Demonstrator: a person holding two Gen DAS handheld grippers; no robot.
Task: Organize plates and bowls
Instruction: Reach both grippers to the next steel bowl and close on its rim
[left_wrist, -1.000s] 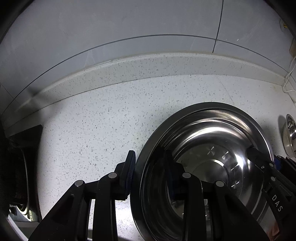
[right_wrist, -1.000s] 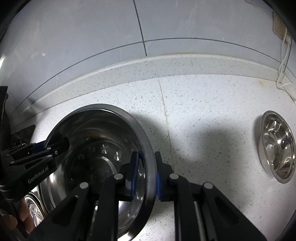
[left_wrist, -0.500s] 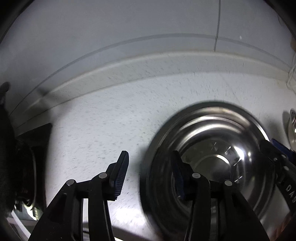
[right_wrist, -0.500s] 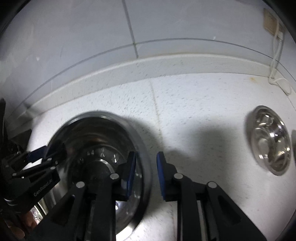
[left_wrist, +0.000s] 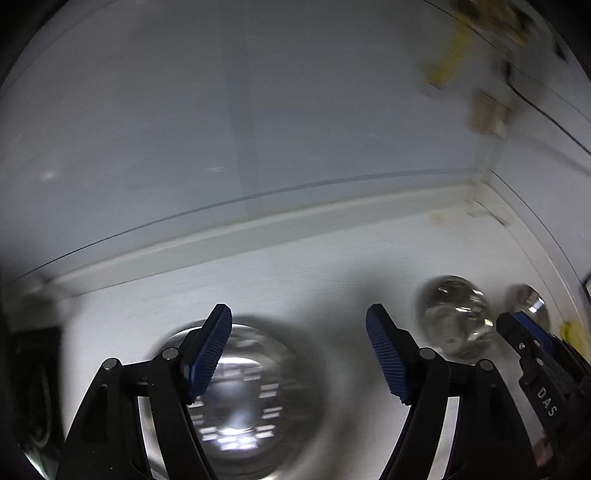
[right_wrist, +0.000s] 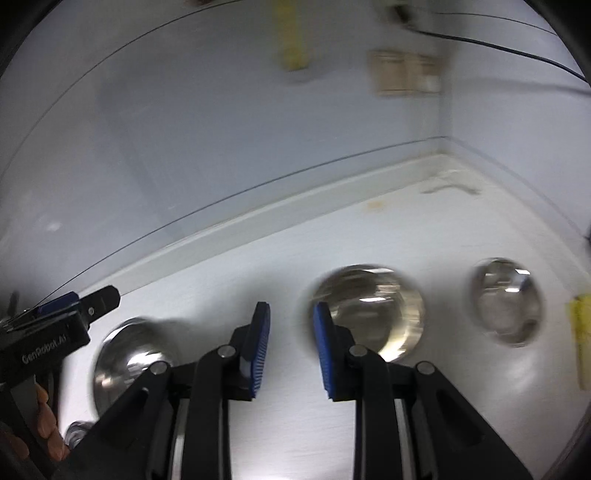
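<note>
Both grippers hang above the white table (right_wrist: 461, 387) with nothing between their jaws. The left gripper (left_wrist: 299, 350) has its jaws wide and opening; the right gripper (right_wrist: 291, 347) has a narrow gap, widening slightly, its blue pads bare.

The large steel bowl (left_wrist: 240, 398) sits on the table directly below the left gripper, free of both. In the right wrist view it lies low at the left (right_wrist: 129, 354), under the left gripper's tip.

2 smaller steel bowls stand further right, apart from each other — the medium bowl (right_wrist: 369, 310) just ahead of the right gripper's jaws, the small bowl (right_wrist: 506, 302) beyond it, near a yellow item (right_wrist: 583, 332) at the edge.

The likely next pick is the medium bowl. It lies ahead and slightly right of the right gripper, which is clearly the nearer — the left would have to cross over. Being round, it offers no long axis; its near rim is the obvious hold, and those jaws would need to open further.
</note>
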